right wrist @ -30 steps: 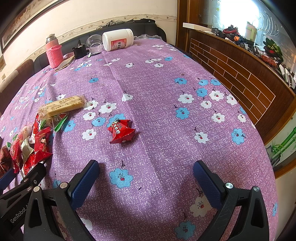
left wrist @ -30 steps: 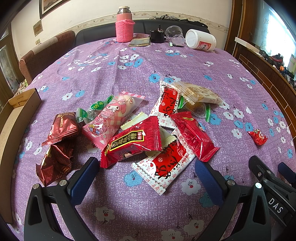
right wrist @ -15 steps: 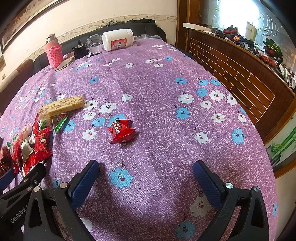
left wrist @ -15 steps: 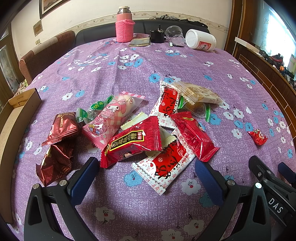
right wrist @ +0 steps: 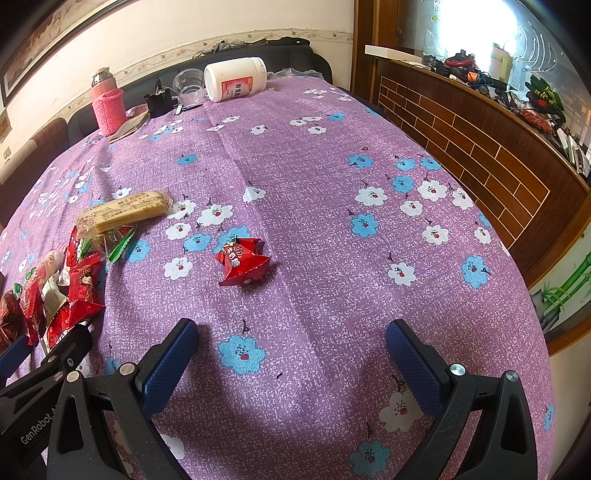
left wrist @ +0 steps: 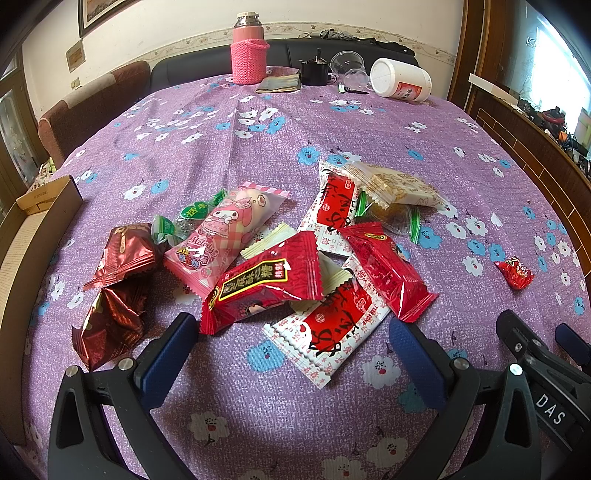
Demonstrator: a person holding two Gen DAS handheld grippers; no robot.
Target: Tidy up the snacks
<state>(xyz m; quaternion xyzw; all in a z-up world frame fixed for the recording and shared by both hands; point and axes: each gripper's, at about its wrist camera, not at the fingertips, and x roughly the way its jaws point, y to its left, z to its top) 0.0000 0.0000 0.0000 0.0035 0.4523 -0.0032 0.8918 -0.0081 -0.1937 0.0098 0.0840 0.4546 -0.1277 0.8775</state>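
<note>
Snacks lie heaped on our table [left wrist: 258, 122]: at the left two maroon packets [left wrist: 118, 280], then a pink packet [left wrist: 225, 236] with its long axis running near-left to far-right, then a red packet [left wrist: 264, 284] lying crosswise. Our left gripper [left wrist: 291, 347] hovers near these, jaws apart. Well apart to the right sits one small red candy [right wrist: 242, 260], beyond our right gripper [right wrist: 291, 349], jaws apart too.

Brightly lit by daylight from the blown-out window [right wrist: 476, 26] at upper right. Sharp and in focus mid-frame, with soft shadows under the fingers [right wrist: 168, 365]. Strongly bowed at the edges, black in the corners.
</note>
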